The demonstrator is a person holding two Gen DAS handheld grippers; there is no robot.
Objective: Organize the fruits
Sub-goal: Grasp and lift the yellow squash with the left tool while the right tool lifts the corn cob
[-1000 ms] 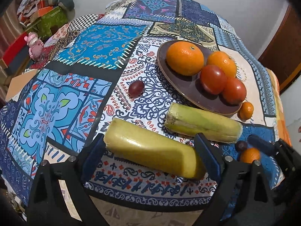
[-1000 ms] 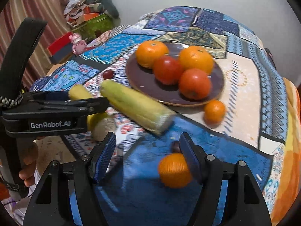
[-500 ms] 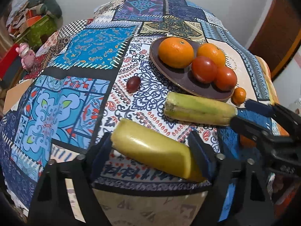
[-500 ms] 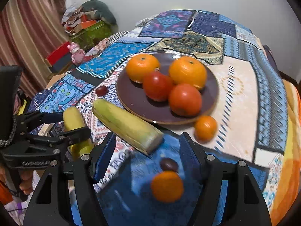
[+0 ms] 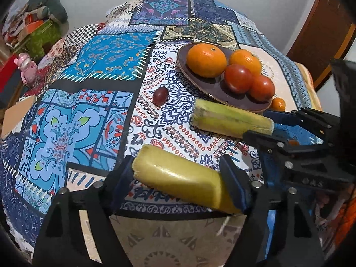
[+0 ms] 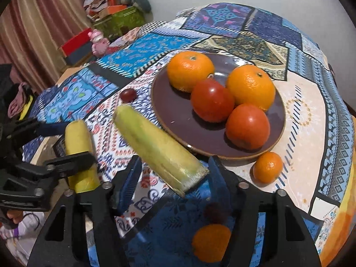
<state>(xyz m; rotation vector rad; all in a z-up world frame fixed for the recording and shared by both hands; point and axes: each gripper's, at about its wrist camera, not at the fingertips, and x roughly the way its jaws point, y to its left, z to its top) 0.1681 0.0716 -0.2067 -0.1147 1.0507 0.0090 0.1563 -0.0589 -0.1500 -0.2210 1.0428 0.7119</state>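
Note:
A brown plate (image 6: 173,120) holds two oranges (image 6: 190,71) and two tomatoes (image 6: 212,100). Two yellow-green banana pieces lie in front of it. The near piece (image 5: 178,175) lies crosswise between my left gripper's (image 5: 180,178) open fingers at the table's front edge. The second piece (image 6: 160,149) has its cut end between my right gripper's (image 6: 171,178) open fingers. A small mandarin (image 6: 268,166) sits beside the plate; another mandarin (image 6: 211,242) and a dark grape (image 6: 214,211) lie below my right gripper. A red grape (image 5: 160,94) lies left of the plate.
The table has a patchwork cloth (image 5: 89,111). My right gripper shows in the left wrist view (image 5: 300,138) at the right. A pink toy (image 6: 99,42), boxes and a curtain stand beyond the table's left side.
My right gripper has moved forward from over the mandarin and grape to the second banana piece's cut end. My left gripper stays around the near piece, pulled back slightly.

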